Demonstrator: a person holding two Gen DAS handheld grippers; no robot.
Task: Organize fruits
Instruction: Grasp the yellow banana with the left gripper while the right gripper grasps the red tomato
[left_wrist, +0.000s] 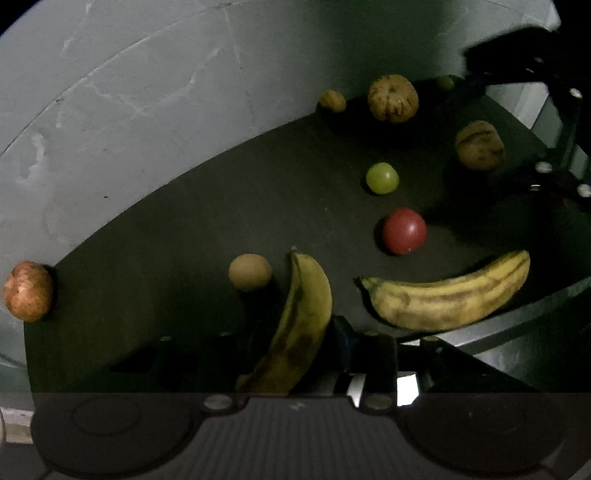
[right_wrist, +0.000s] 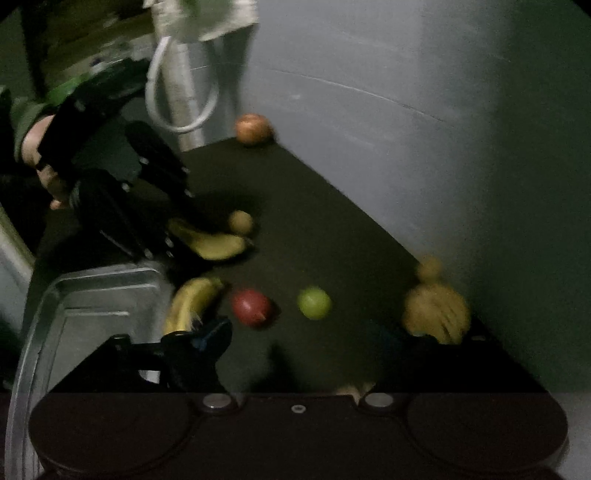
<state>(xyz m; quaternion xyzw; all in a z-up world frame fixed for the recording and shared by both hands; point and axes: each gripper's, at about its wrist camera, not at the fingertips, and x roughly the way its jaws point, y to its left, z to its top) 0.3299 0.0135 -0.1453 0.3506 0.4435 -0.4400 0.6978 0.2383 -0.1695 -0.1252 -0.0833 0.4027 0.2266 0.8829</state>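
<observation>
Left tongs (left_wrist: 295, 354) pinching spotted banana (left_wrist: 299, 325) near mid-length, low on dark desk (left_wrist: 184, 240) beside small brown fruit (left_wrist: 250, 271). Right tongs (right_wrist: 306, 343) spread, nothing between them, near red fruit (right_wrist: 251, 307) and green fruit (right_wrist: 314, 302). Second banana (left_wrist: 447, 295) lies just beside. Ripe, soft skin: likely bruises; hold gently mid-body. Metal tray (right_wrist: 103, 295) at desk edge

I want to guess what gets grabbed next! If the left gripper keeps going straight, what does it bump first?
Probably the banana already lying between the left gripper's fingers, though how far down it reaches is unclear.
</observation>
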